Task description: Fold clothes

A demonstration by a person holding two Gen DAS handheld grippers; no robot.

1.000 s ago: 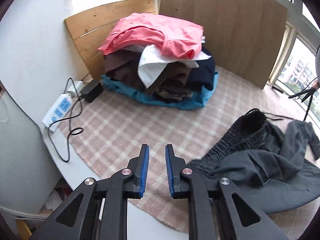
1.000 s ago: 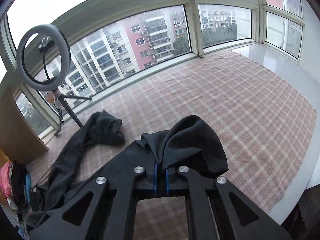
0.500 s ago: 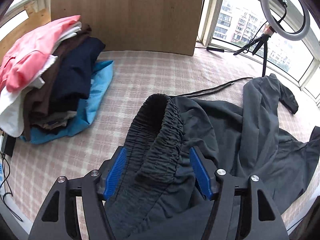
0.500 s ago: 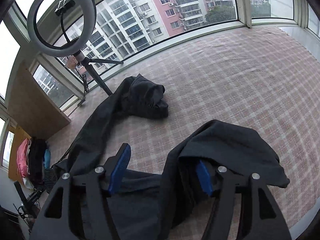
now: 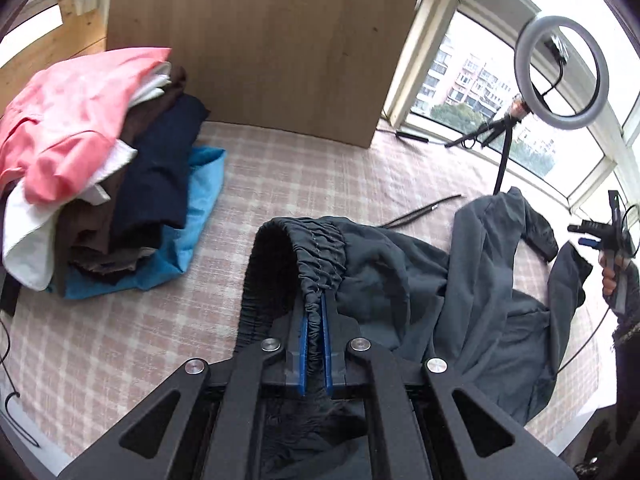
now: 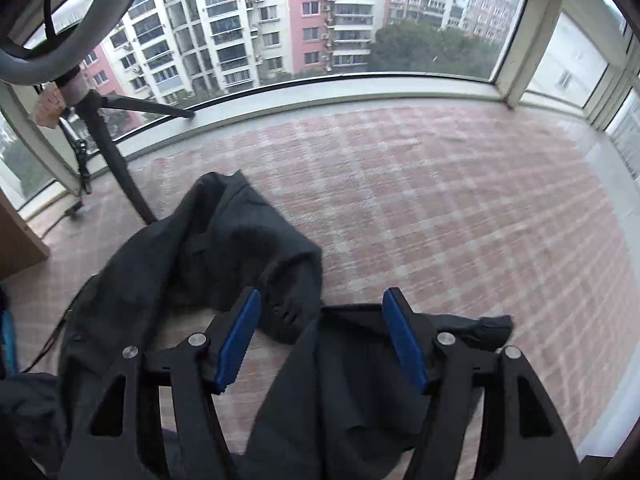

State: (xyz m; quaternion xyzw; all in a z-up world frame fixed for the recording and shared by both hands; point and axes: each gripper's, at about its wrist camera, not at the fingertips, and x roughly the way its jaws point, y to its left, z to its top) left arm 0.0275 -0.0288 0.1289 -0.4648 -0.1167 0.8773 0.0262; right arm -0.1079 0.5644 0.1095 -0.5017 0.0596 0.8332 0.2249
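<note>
On a plaid mat beside a stack of folded clothes (image 5: 92, 184), the left gripper (image 5: 314, 312) is clamping the gathered waistband of dark trousers (image 5: 460, 292), its jaws having just closed on it. Farther right, the right gripper (image 6: 320, 336) is standing open over a trouser leg, touching nothing. Soft, light cloth looks best taken by hems. No readable writing is showing.

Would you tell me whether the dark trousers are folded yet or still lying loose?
Still loose. The dark trousers sprawl rumpled over the checked cloth, legs splayed apart, with only the waistband pinched.
</note>
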